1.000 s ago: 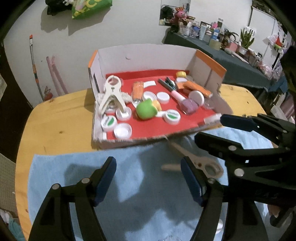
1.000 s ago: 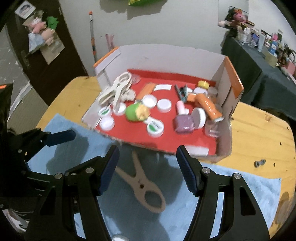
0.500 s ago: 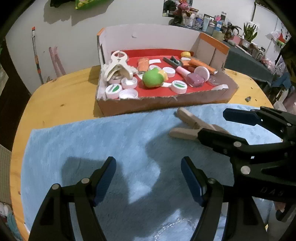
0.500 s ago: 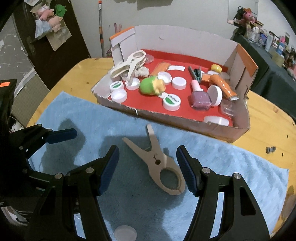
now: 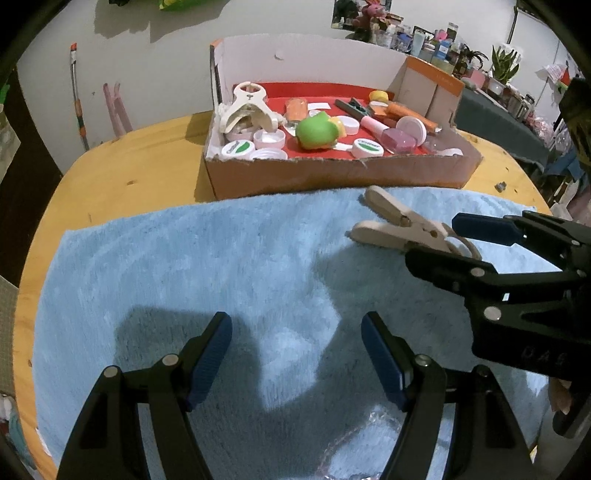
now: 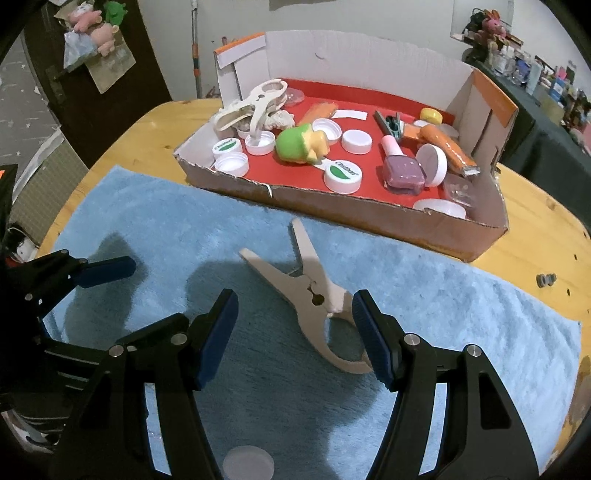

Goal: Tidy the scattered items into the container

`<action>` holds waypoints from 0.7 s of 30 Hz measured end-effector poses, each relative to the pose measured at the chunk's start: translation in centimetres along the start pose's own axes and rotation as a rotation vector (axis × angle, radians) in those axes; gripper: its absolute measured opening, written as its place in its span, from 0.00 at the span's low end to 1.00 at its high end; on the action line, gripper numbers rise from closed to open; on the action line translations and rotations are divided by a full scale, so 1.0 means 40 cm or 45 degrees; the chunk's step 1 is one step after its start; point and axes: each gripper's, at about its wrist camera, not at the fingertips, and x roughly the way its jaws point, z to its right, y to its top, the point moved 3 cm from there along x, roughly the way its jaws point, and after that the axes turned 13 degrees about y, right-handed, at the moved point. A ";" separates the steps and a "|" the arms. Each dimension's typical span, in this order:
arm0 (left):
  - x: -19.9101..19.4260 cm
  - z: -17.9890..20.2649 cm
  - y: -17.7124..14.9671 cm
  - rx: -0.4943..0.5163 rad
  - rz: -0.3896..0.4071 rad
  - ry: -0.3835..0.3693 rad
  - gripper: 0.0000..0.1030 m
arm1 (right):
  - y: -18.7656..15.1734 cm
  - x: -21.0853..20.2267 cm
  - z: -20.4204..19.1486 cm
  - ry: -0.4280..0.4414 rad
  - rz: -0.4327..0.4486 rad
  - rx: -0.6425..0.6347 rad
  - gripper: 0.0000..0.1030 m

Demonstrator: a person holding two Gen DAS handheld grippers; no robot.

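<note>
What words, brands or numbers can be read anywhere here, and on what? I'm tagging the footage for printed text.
Green-leaf bottle caps in the cardboard box: a short green word above the leaf, too blurred to read.
Right gripper, on its black body in the left wrist view: faint embossed characters, not legible.
White slip on the red box floor: no print can be made out.
Bottles on the far shelf: labels too small to read.

A lived-in home room: cluttered shelf (image 5: 461, 55), plush toys (image 6: 92, 29).
</note>
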 end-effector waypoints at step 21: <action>-0.047 0.052 -0.053 -0.051 0.162 0.042 0.73 | -0.116 -0.094 -0.002 -0.054 0.183 0.074 0.61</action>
